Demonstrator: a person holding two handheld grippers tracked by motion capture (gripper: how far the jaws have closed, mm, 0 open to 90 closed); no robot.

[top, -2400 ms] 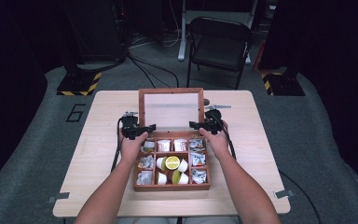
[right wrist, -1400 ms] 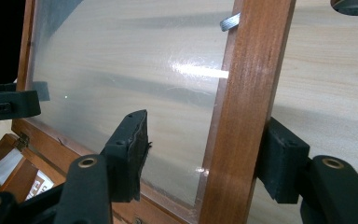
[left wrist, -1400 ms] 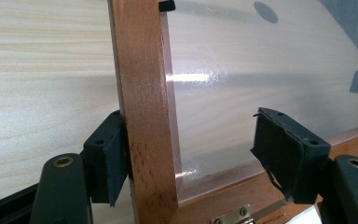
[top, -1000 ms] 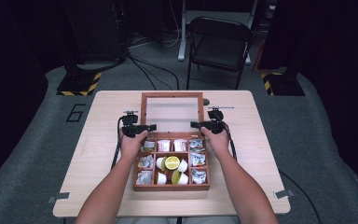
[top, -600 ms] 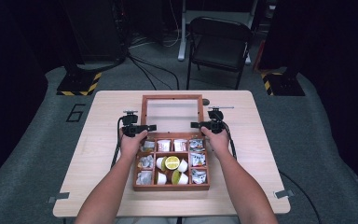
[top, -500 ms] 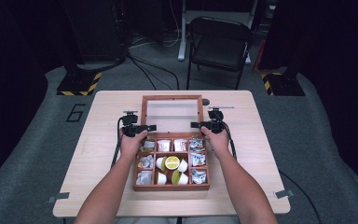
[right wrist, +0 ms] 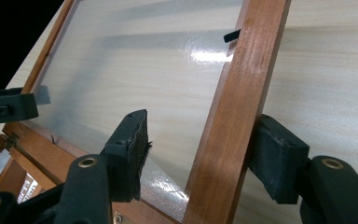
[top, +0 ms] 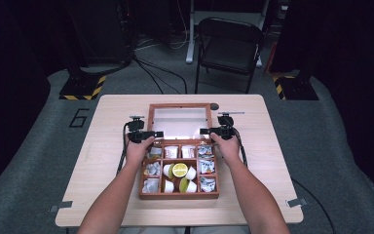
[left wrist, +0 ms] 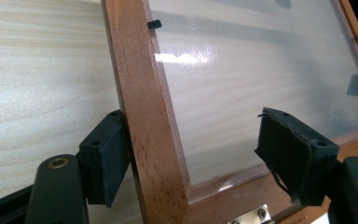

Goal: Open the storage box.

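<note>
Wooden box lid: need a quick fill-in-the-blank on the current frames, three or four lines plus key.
1. The wooden box has its lid laid ____ on the table.
2. The pane in the lid is ____, so the table's wood grain shows through it.
3. The left gripper straddles the lid's side rail with only ____ pad against the wood.
4. A cut ____ lies in the box's middle section.

Missing words: open; clear; one; lime

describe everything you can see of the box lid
The lid is a reddish-brown wooden frame around a clear glossy pane, hinged to the box's far edge and swung fully open over the table. Its left rail stands between the left gripper's jaws, its right rail between the right gripper's; one pad of each touches.
</note>
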